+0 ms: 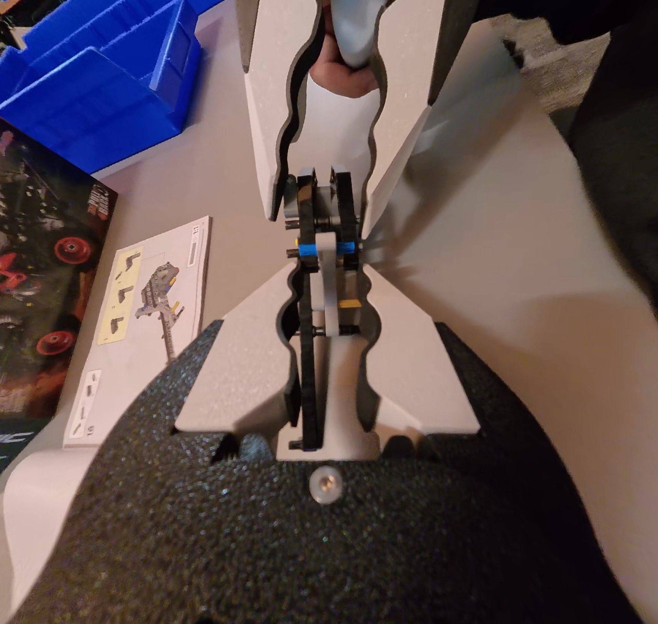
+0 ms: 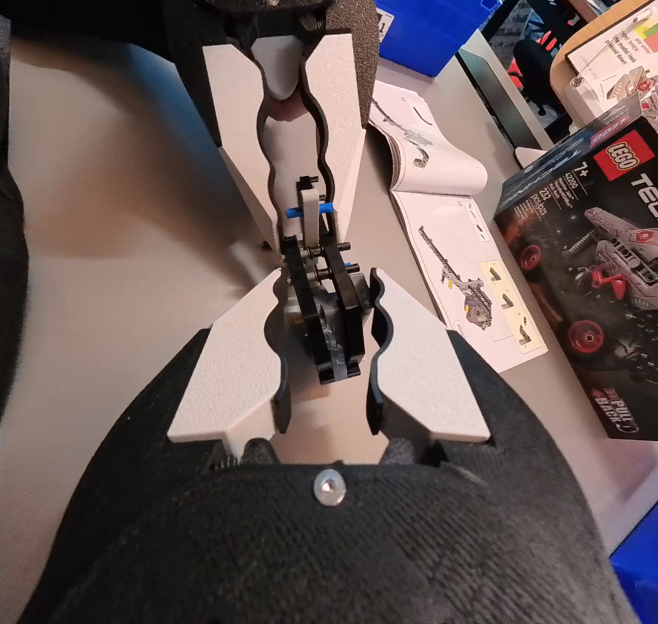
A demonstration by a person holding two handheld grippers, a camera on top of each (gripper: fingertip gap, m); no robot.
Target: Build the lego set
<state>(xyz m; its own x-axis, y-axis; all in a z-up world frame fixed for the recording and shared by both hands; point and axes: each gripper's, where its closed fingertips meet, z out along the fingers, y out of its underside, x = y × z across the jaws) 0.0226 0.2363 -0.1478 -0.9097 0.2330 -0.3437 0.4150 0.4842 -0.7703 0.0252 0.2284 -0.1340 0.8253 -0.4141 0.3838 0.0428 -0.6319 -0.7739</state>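
A partly built lego assembly of black beams, a light grey beam, blue pins and a yellow piece hangs above the grey table, held between the two grippers, which face each other. My left gripper is shut on its near end, and a long black beam runs back between its fingers. My right gripper comes from the far side and is shut on the other end. In the right wrist view my right gripper clamps the two black beams, and the left gripper grips the end with the grey beam.
The open instruction booklet lies on the table to the left, also seen in the right wrist view. The dark lego box lies beside it. Blue bins stand behind, and another blue bin shows at the far edge.
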